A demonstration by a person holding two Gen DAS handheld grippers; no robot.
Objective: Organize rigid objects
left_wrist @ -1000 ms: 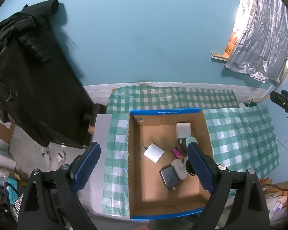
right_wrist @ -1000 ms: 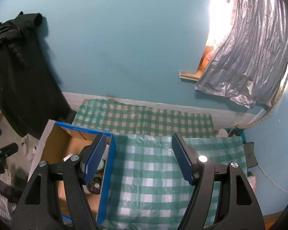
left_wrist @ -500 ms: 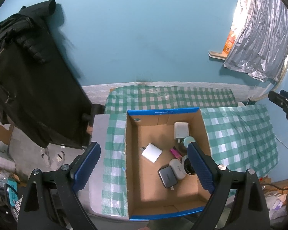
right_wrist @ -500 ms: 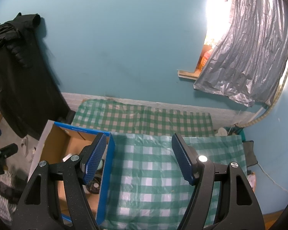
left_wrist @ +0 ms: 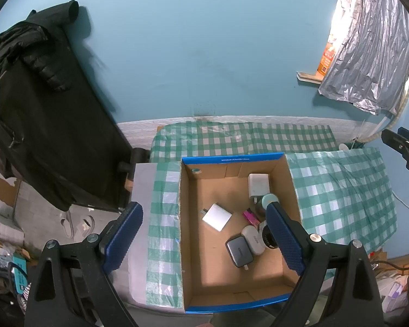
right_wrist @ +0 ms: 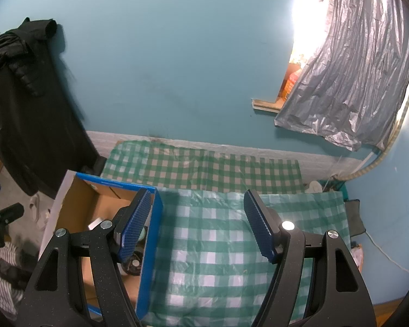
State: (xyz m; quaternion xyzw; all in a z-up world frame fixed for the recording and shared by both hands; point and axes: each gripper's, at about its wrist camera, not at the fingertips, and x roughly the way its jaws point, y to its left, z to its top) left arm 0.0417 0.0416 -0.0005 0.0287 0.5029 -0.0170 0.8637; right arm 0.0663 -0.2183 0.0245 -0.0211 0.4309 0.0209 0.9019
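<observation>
While both tools hang above the worktop [right_wrist: 218,259], the left hand-held gripper [left_wrist: 203,235] and right hand-held gripper [right_wrist: 197,224] are spread wide, grasping nothing. Between the left fingers lies the cardboard box [left_wrist: 193,245], holding a dark case [left_wrist: 239,252], white case [left_wrist: 253,239], square white charger [left_wrist: 217,217] and, farther, an upright white charger [left_wrist: 258,185]. Beyond, a teal wall [left_wrist: 204,54].
</observation>
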